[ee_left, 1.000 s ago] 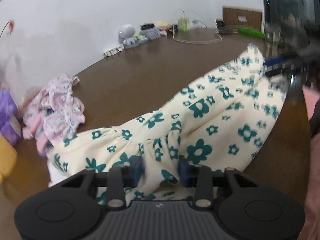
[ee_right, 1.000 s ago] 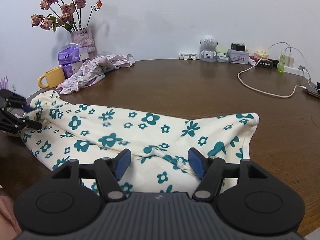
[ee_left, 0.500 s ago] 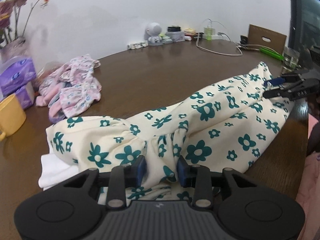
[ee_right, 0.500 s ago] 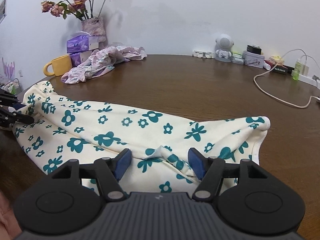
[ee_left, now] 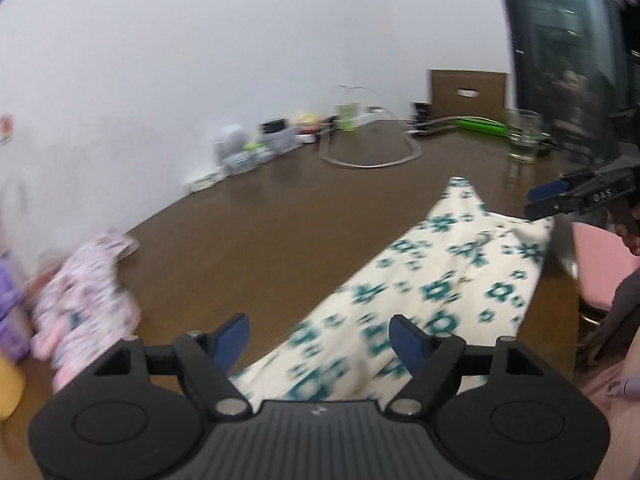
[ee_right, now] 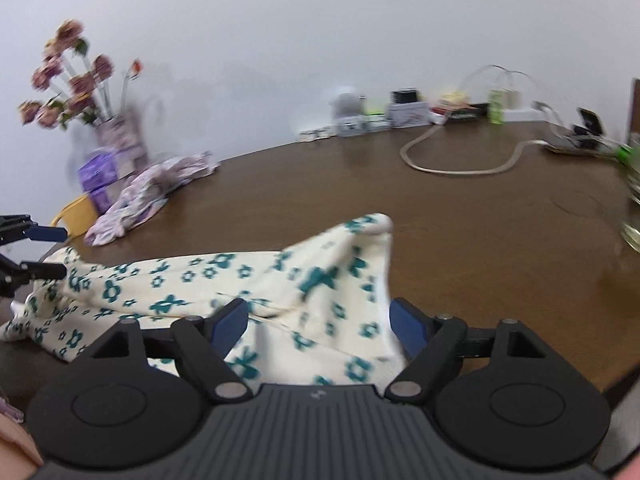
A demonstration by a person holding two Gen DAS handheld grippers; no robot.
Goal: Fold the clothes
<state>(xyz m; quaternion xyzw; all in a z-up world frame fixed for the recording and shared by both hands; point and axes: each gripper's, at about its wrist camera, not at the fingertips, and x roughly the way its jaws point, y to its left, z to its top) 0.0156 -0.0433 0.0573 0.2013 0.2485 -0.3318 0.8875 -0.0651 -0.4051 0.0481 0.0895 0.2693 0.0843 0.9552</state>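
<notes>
A cream garment with teal flowers lies stretched along the near edge of the brown table; it also shows in the right wrist view. My left gripper is open above its left end, holding nothing. My right gripper is open over its right end, fingers wide apart, cloth lying between them. The right gripper shows at the right of the left wrist view. The left gripper shows at the left edge of the right wrist view, jaws apart.
A pink floral garment lies crumpled at the back left beside a yellow mug, purple tissue packs and a flower vase. A cable, small gadgets and a glass stand at the back right.
My left gripper has opened and let go of the flowered garment, then lifted and swung right. My right gripper has stayed open and shifted; the cloth's right end is now bunched up.
</notes>
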